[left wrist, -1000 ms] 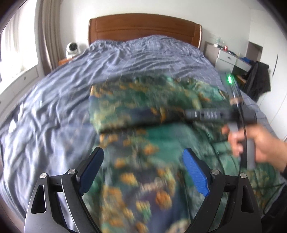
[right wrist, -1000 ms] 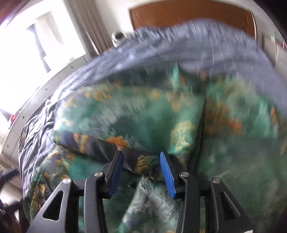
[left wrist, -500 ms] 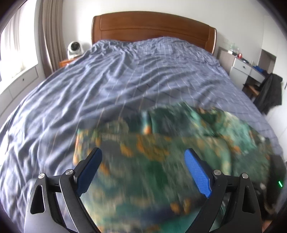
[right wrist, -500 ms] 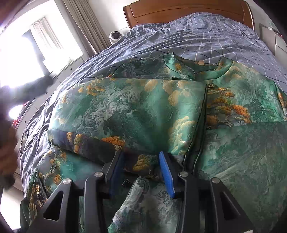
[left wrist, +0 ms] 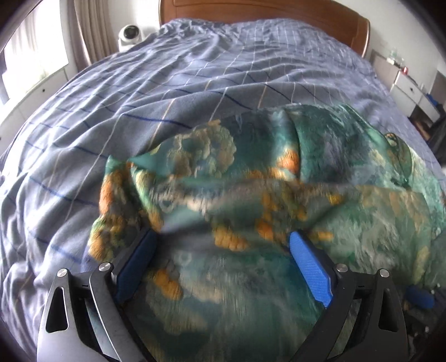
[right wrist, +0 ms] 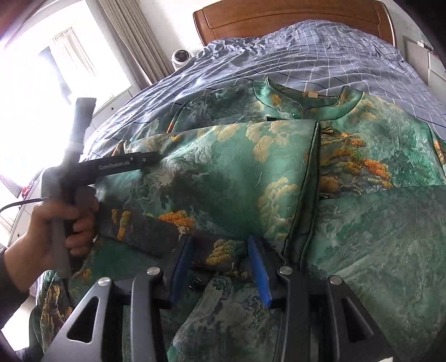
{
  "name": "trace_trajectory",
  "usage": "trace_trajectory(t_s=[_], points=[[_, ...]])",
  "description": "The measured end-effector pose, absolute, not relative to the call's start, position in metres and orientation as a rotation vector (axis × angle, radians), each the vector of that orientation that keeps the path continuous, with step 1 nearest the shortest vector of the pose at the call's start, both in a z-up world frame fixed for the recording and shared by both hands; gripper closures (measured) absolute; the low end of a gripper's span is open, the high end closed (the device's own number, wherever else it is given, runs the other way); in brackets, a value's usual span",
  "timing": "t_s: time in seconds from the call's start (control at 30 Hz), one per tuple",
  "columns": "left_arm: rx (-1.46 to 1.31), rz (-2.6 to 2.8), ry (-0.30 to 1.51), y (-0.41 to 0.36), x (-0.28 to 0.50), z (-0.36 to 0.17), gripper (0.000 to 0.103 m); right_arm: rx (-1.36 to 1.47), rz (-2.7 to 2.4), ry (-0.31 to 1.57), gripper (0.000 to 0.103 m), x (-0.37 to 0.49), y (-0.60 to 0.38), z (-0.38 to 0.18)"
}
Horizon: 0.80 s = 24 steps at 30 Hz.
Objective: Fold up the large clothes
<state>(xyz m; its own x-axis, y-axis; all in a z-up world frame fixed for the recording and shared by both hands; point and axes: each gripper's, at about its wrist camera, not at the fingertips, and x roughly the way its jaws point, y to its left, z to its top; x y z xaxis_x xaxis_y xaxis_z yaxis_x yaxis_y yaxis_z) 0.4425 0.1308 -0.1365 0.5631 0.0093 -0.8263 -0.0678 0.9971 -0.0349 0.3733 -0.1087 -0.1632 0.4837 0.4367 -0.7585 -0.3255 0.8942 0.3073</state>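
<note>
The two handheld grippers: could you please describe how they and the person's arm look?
Both the left gripper and right gripper have black frames with triangular cut-outs, silver pivot bolts and blue textured pads. The left one has white lettering, a pistol handle and a black cable. The sleeve is dark.

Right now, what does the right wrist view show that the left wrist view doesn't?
Only the right wrist view: the garment's collar laid flat, the person's hand holding the left gripper at the fabric's left edge, and the right gripper pinching a dark hem fold. Only the left wrist view: the left gripper standing open over blurred cloth. Both: the green patterned garment, checked blue bedspread and wooden headboard.
</note>
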Motion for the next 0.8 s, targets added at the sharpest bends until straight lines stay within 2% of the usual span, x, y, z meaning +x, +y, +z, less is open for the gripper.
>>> trace_trajectory(t_s=[0.23, 0.4, 0.53, 0.8], points=[[-0.006, -0.017, 1.001, 0.116, 0.383, -0.12, 0.005, 0.117, 0.459, 0.954, 0.062, 0.373, -0.107, -0.163], [-0.037, -0.028, 1.006, 0.12, 0.381, -0.14, 0.002, 0.095, 0.45, 0.961, 0.062, 0.373, -0.103, -0.162], [-0.007, -0.012, 0.996, 0.113, 0.374, -0.132, 0.002, 0.066, 0.436, 0.969, 0.062, 0.372, -0.099, -0.161], [-0.076, -0.149, 0.902, 0.106, 0.255, -0.077, 0.003, 0.104, 0.391, 0.949, 0.056, 0.324, -0.113, -0.117]])
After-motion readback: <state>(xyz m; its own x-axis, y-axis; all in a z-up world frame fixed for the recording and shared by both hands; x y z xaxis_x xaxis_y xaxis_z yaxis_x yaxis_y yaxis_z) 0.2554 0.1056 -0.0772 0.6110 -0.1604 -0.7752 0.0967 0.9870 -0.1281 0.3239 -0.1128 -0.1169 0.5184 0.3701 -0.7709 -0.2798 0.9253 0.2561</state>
